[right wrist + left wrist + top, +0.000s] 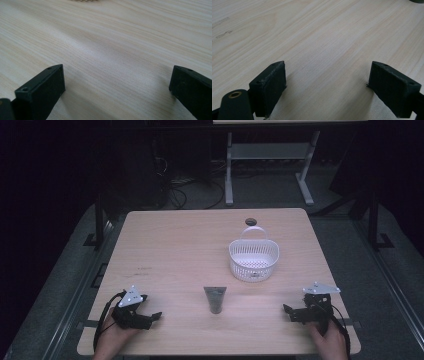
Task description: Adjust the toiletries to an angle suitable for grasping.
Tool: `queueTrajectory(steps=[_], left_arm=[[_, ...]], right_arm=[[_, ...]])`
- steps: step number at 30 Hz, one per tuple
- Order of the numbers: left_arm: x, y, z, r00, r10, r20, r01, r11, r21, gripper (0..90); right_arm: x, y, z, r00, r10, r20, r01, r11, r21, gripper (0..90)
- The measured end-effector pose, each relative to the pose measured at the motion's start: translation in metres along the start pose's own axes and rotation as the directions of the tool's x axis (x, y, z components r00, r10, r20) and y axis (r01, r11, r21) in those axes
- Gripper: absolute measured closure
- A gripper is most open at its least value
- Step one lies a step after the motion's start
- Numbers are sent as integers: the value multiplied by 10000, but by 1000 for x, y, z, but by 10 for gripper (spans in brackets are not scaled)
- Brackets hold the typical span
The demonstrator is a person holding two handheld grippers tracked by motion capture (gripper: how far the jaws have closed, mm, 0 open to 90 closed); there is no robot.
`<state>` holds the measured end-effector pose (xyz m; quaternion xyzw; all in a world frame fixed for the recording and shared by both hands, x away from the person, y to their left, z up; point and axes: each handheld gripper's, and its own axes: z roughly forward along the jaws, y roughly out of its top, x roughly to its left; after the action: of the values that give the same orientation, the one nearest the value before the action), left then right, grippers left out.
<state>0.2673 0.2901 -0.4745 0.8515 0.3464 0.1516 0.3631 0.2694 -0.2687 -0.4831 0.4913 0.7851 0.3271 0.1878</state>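
The two hand-held grippers are resting low at the near corners of the pale wood-grain bench (pixel 190 240), seemingly parked there so that the middle is staying free for whatever is coming. The left gripper (pixel 150 316) is lying under the person's left hand (pixel 112 340) with its fingers (pixel 270 86) spread wide and nothing but bare wood between them; the right gripper (pixel 291 311), under the right hand (pixel 331 344), is likewise sitting with its fingers (pixel 42 92) released and empty. Both are pointing inward, toward the dark grey flat squeeze tube (pixel 215 299), which is lying between them near the front edge, its wide crimped end facing away from the person, well apart from either gripper. Beyond it and slightly right, the white perforated plastic basket (pixel 253 260) with its arched handle is standing upright, open mouth up, probably as the receptacle; something small may be lying inside, though the mesh is making that hard to tell.
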Motion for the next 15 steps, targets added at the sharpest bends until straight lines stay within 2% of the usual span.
queueTrajectory(steps=[7, 10, 12, 13, 15], left_arm=[[1, 0, 0, 10000, -74, -40, 74, 10000, -54, 146], [-1, 2, -1, 9999, -132, 71, 133, 9998, -123, 153], [-1, 2, -3, 9999, -127, 102, 128, 9998, -178, 196], [-2, 4, -5, 9996, -167, 222, 176, 9990, -409, 197], [-2, 6, -7, 9988, -259, 418, 281, 9981, -539, 248]], right_arm=[[0, 0, 0, 10000, -12, 3, 12, 10000, -1, 0], [0, 0, 0, 10000, -10, 2, 10, 10000, -2, 0], [0, 0, 0, 10000, -12, 8, 12, 10000, -2, 0], [0, 0, 0, 10000, -10, 9, 10, 10000, -1, 0], [0, 0, 0, 10000, -2, 18, 2, 10000, -1, 0]])
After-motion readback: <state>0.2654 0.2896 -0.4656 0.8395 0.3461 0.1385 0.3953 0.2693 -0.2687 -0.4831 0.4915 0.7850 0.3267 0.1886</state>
